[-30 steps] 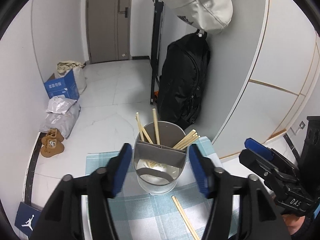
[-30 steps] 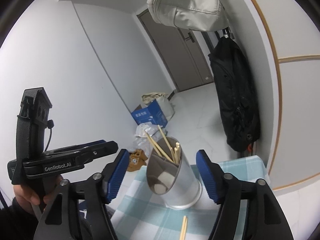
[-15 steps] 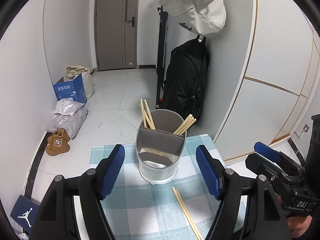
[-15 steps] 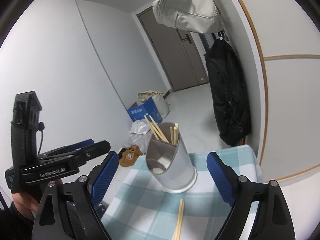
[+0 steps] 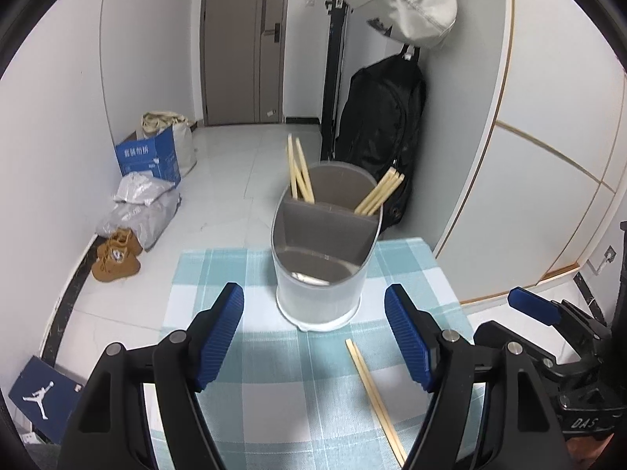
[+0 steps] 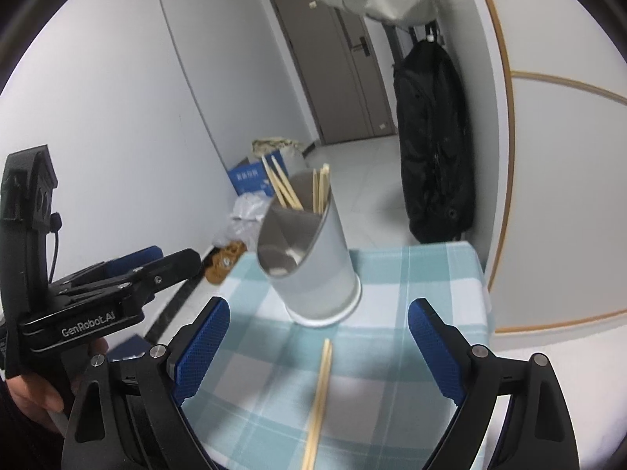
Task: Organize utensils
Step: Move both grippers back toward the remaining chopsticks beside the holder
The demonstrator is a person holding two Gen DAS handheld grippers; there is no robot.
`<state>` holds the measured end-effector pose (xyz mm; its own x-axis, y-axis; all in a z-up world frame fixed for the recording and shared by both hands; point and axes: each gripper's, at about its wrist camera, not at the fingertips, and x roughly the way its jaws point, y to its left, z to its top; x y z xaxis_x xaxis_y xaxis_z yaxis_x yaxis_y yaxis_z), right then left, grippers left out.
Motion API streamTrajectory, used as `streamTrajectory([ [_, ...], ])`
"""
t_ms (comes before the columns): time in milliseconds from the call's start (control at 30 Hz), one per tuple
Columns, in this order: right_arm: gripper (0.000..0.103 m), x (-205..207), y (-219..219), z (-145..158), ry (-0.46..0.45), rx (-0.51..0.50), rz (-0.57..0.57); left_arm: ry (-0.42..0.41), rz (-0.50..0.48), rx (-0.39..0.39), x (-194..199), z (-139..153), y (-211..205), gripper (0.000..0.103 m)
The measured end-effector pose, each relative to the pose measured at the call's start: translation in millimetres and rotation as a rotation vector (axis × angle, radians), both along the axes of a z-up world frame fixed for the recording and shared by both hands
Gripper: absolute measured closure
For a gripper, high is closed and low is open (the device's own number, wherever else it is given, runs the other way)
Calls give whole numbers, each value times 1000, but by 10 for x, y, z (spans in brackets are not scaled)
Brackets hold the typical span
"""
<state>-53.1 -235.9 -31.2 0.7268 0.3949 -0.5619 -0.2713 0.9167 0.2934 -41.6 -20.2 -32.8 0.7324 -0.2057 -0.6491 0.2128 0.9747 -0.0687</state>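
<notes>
Wooden chopsticks [image 6: 319, 395] lie loose on the checked bench [image 5: 274, 399] just before the grey utensil holder [image 5: 323, 250]. Both grippers — left gripper [image 5: 313, 337], right gripper [image 6: 317, 352] — gape empty; the right fingers [image 6: 202, 346] should straddle the pair mid-length, pinch squarely, then lift.

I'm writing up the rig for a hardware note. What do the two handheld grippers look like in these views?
Both are matte black plastic with silver pivot screws and ribbed blue pads on the fingers. The left gripper, seen from the right wrist camera, carries white "GenRobot.AI" lettering, a tall black block at its rear and a thin black cable. The right gripper, seen from the left, is marked "DAS".
</notes>
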Motion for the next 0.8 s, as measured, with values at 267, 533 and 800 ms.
streamTrajectory([
  [267,21,119,-15,-267,100,24,3,50,22,10,83,-250,51,33],
  [533,42,224,125,-522,197,-26,29,109,57,7,206,-406,98,33],
  [800,65,374,239,-754,297,-61,48,152,75,1,293,-486,186,33],
])
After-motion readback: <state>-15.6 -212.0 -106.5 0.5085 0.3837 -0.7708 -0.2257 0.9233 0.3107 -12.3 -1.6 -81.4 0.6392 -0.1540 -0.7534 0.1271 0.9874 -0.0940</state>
